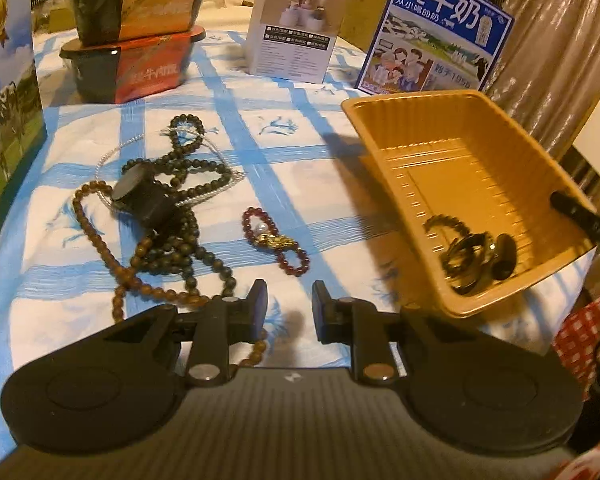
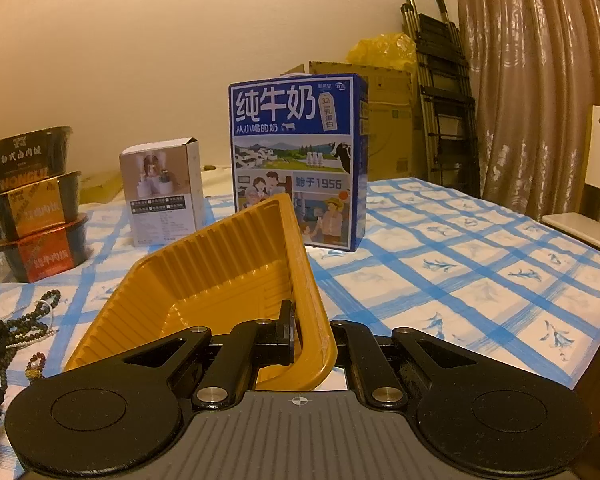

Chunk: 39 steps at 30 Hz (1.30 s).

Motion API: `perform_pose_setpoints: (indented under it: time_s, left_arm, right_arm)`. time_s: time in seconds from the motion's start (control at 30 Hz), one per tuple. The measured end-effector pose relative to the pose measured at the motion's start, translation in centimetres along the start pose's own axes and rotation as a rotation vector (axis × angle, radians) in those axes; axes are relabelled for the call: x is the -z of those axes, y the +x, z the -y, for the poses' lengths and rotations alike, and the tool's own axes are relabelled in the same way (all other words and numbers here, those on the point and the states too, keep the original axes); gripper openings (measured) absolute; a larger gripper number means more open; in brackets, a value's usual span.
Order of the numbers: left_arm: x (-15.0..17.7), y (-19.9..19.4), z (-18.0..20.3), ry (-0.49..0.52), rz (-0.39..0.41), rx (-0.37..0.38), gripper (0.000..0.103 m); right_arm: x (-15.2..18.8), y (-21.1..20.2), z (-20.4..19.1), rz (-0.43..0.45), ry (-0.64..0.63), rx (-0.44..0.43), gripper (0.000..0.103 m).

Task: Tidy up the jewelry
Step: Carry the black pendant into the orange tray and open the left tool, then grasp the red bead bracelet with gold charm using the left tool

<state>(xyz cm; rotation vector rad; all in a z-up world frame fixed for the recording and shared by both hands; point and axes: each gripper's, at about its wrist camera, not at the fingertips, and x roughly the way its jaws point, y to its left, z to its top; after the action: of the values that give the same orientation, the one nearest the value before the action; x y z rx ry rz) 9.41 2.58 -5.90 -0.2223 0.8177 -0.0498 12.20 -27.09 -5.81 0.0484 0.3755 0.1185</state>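
My left gripper is open and empty, low over the blue-checked cloth, just short of a red bead bracelet with a pearl and gold charm. A tangle of dark and brown bead necklaces with a black spool lies to its left. The gold plastic tray sits tilted at the right and holds dark rings and a bead bracelet. My right gripper is shut on the tray's rim and tips the tray up.
A blue milk carton and a white box stand at the back. Stacked meal bowls stand at back left, another carton at far left. In the right wrist view, checked cloth stretches right; a chair stands beyond.
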Motion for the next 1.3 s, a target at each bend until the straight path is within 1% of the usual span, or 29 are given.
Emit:
perform_pose_setpoints:
  time_s: [0.1, 0.2, 0.27, 0.33, 0.4, 0.43, 0.47, 0.5, 0.63, 0.67, 0.7, 0.73, 0.8, 0.87, 0.93, 0.97, 1.03, 1.17, 1.3]
  left_arm:
    - [-0.1, 0.3, 0.1, 0.011, 0.006, -0.009, 0.020]
    - [-0.3, 0.9, 0.7, 0.052, 0.021, -0.033, 0.025]
    - [-0.5, 1.4, 1.2, 0.084, 0.025, -0.054, 0.029]
    - [-0.8, 2.0, 1.4, 0.090, 0.023, -0.065, 0.040]
    - [-1.1, 2.6, 1.5, 0.085, 0.024, -0.076, 0.043]
    - [-1.2, 2.9, 1.6, 0.085, 0.026, -0.082, 0.046]
    - [-1.3, 3.3, 1.6, 0.085, 0.027, -0.090, 0.048]
    - [-1.4, 3.7, 1.6, 0.083, 0.026, -0.099, 0.050]
    - [-1.8, 5.1, 1.7, 0.079, 0.016, -0.123, 0.049]
    - [-1.8, 5.3, 1.7, 0.075, 0.016, -0.119, 0.049]
    - [-1.9, 5.6, 1.7, 0.075, 0.015, -0.123, 0.046]
    - [-1.9, 5.8, 1.7, 0.077, 0.011, -0.127, 0.042]
    - [-1.8, 6.1, 1.7, 0.079, 0.015, -0.131, 0.040]
    - [-1.8, 6.1, 1.7, 0.091, 0.020, -0.140, 0.035]
    - [-1.8, 6.0, 1.6, 0.091, 0.024, -0.145, 0.026]
    - [-1.8, 6.0, 1.4, 0.084, 0.024, -0.142, 0.024]
    - [-1.7, 5.7, 1.2, 0.077, 0.023, -0.136, 0.016]
    - [-1.3, 4.8, 0.9, 0.095, 0.032, -0.139, 0.009]
    - [-0.9, 3.3, 0.8, 0.119, 0.051, -0.135, 0.009]
  right_arm:
    - [0.0, 0.0, 0.0, -0.001, 0.000, -0.001, 0.006]
    - [0.1, 0.0, 0.2, -0.003, 0.004, -0.001, 0.006]
    - [0.1, 0.0, 0.3, -0.003, 0.004, -0.001, 0.006]
    - [0.1, 0.0, 0.3, -0.003, 0.004, -0.001, 0.006]
    - [0.1, 0.0, 0.3, -0.004, 0.005, -0.001, 0.006]
    - [0.2, 0.0, 0.3, -0.004, 0.006, -0.002, 0.006]
    - [0.2, 0.0, 0.3, -0.004, 0.006, -0.002, 0.006]
    - [0.2, 0.0, 0.3, -0.004, 0.005, -0.001, 0.006]
    - [0.2, 0.0, 0.4, -0.005, 0.007, -0.002, 0.006]
    - [0.2, 0.0, 0.4, -0.005, 0.006, -0.002, 0.006]
    - [0.2, 0.0, 0.4, -0.004, 0.006, -0.002, 0.006]
    - [0.2, 0.0, 0.4, -0.004, 0.006, -0.002, 0.006]
    - [0.2, 0.0, 0.4, -0.005, 0.006, -0.001, 0.006]
    - [0.2, 0.0, 0.4, -0.005, 0.006, -0.001, 0.006]
    - [0.2, 0.0, 0.4, -0.005, 0.006, -0.002, 0.006]
    - [0.2, 0.0, 0.4, -0.004, 0.006, -0.002, 0.006]
    - [0.2, 0.0, 0.4, -0.005, 0.006, -0.001, 0.006]
    - [0.2, 0.0, 0.4, -0.005, 0.007, -0.001, 0.006]
    - [0.2, 0.0, 0.4, -0.005, 0.007, -0.001, 0.006]
